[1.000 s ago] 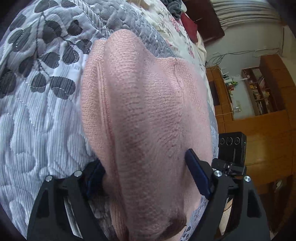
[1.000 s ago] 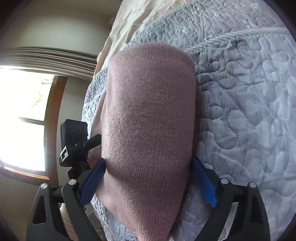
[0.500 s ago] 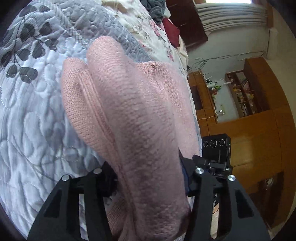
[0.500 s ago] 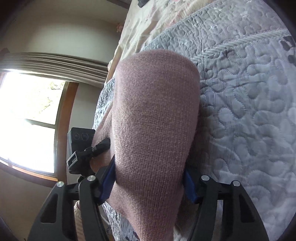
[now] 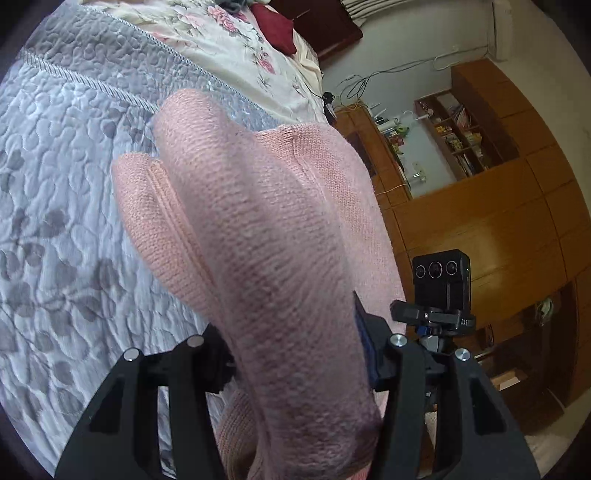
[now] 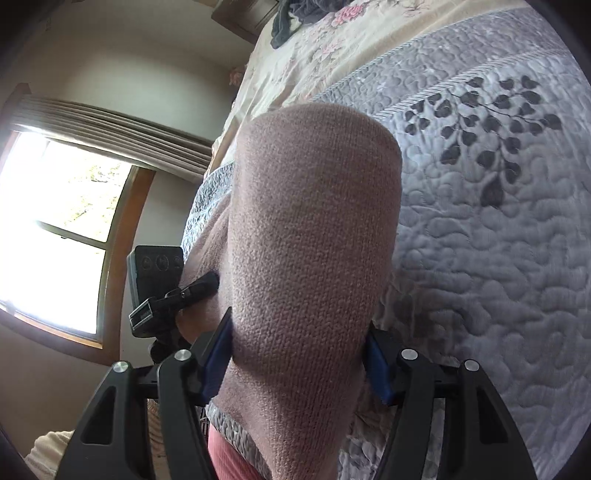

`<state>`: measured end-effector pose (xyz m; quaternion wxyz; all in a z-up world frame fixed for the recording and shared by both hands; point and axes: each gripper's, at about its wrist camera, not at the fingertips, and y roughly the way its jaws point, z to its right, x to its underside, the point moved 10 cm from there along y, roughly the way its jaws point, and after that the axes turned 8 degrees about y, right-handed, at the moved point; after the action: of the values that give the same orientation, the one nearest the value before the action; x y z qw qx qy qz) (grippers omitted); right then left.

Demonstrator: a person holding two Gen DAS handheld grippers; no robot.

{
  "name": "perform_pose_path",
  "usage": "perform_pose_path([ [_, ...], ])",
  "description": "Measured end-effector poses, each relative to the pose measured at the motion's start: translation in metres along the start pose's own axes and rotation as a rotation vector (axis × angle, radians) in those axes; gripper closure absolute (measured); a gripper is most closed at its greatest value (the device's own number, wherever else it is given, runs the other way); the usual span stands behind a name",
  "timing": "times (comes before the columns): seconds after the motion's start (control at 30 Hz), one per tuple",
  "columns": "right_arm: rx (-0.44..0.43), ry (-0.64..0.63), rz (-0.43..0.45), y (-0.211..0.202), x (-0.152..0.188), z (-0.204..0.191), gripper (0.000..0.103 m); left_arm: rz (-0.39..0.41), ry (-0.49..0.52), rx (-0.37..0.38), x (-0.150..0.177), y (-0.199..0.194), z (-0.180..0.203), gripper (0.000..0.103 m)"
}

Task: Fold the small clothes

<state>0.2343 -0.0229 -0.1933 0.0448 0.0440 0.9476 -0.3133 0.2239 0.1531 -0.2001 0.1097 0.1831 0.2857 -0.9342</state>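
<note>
Both hand-held grippers raised higher, clamping pink knit garment (image 5: 280, 236).

The left claw (image 5: 295, 354) is clamped on a bunched fold of the pink knit garment (image 5: 258, 221), which drapes forward over the grey quilted bedspread (image 5: 66, 206). A floral sheet (image 5: 229, 48) and a dark red pillow (image 5: 275, 29) lie farther up the bed. To the right, the other claw's black camera unit (image 5: 439, 277) shows against wooden cabinets (image 5: 491, 229) with open shelves (image 5: 461, 133).
</note>
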Motion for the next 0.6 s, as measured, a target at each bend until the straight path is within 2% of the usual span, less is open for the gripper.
perform_pose_path([
  [0.13,0.031,0.035,-0.015,0.000,0.015,0.028,0.040,-0.042,-0.011,-0.045,0.028,0.022,-0.005,0.052],
  [0.27,0.040,0.063,-0.023,0.010,0.030,0.053,0.040,-0.072,-0.018,-0.090,0.053,0.034,-0.028,0.051],
  [0.47,0.024,0.074,0.005,0.018,0.037,0.065,0.034,-0.057,-0.006,-0.123,0.064,0.037,-0.052,0.044],
  [0.6,0.032,0.076,0.011,0.014,0.041,0.067,0.029,-0.046,-0.018,-0.147,0.065,0.035,-0.053,0.040],
])
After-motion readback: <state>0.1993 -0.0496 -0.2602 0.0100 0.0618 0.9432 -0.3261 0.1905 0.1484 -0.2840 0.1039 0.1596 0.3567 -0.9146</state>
